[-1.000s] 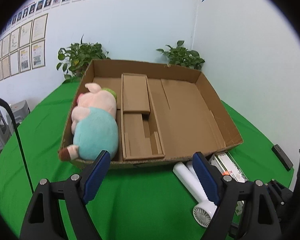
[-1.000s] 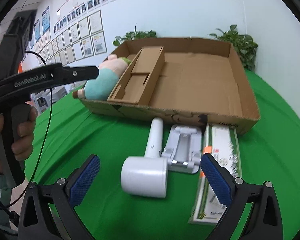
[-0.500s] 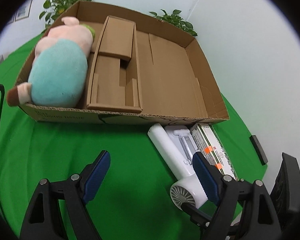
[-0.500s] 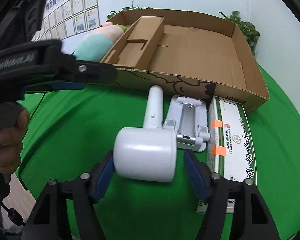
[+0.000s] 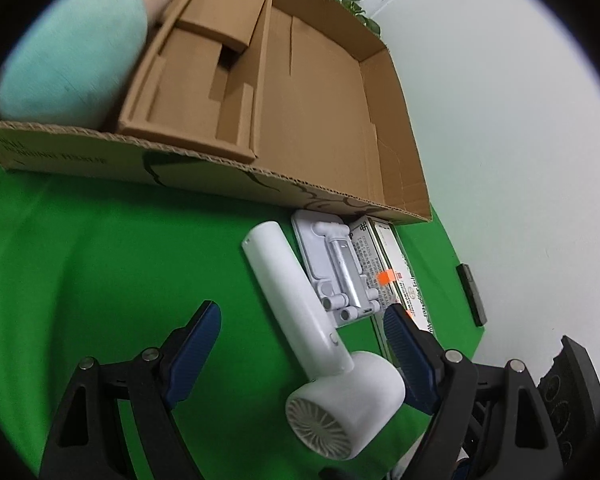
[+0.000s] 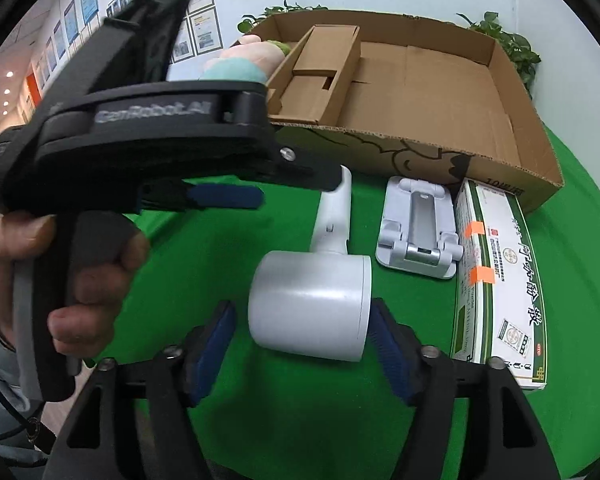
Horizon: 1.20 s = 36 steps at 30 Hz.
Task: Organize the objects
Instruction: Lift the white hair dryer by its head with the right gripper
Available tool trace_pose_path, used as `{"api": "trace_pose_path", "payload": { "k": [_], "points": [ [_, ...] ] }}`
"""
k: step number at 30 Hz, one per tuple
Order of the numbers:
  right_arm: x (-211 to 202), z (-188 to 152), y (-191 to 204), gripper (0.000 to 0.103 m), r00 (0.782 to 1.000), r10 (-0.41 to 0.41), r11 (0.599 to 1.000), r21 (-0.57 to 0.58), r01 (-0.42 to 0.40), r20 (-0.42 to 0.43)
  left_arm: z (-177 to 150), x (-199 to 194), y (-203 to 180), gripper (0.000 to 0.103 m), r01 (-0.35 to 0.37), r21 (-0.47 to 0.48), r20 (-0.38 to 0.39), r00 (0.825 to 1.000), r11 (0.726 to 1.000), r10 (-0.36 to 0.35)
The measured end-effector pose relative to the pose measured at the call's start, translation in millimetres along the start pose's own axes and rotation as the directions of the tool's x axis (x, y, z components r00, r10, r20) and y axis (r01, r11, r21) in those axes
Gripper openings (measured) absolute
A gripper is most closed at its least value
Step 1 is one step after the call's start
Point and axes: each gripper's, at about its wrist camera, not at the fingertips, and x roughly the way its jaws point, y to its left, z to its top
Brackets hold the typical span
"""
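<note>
On the green table [image 6: 580, 240], at the far side, lies a wide, shallow cardboard box [image 6: 440, 92] with its top open. In its left part rests a plush pig [image 5: 72, 48] with a teal body, and beside that a folded cardboard insert [image 5: 204, 80] runs from near to far; the right part of the box floor is bare. Two leafy plants [image 6: 512, 44] stand behind the box against the pale wall.

Just in front of the box's near wall, three things lie side by side on the cloth. On the right is a long white and green carton [image 6: 496, 280] with orange stickers. In the middle is a folded white phone stand [image 6: 418, 228], touching the carton's edge. On the left is a white hair dryer [image 6: 312, 304], its handle pointing toward the box and its round head nearest the cameras.

The right gripper [image 6: 304, 344] has its blue pads on either side of the dryer's head, jaws opening, the right pad at the head's rim and the left pad clear of it. The left gripper [image 5: 304, 348], held in a hand [image 6: 60, 276], hangs wide open over the dryer's handle, gripping nothing
</note>
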Motion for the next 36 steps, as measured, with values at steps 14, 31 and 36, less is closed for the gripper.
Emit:
{"api": "trace_pose_path", "payload": {
  "k": [14, 31, 36],
  "points": [
    [1, 2, -3, 0.083, 1.000, -0.007, 1.000, 0.009, 0.008, -0.009, 11, 38, 4, 0.080, 0.127, -0.087, -0.107, 0.985, 0.988, -0.136],
    [5, 8, 3, 0.067, 0.998, -0.009, 1.000, 0.010, 0.010, -0.059, 15, 43, 13, 0.046, 0.110, -0.150, -0.133, 0.983, 0.983, -0.130],
    [8, 6, 0, 0.059, 0.998, -0.038, 0.999, 0.009, 0.039, -0.058, 16, 40, 14, 0.041, 0.087, -0.150, -0.142, 0.984, 0.985, -0.109]
  ]
}}
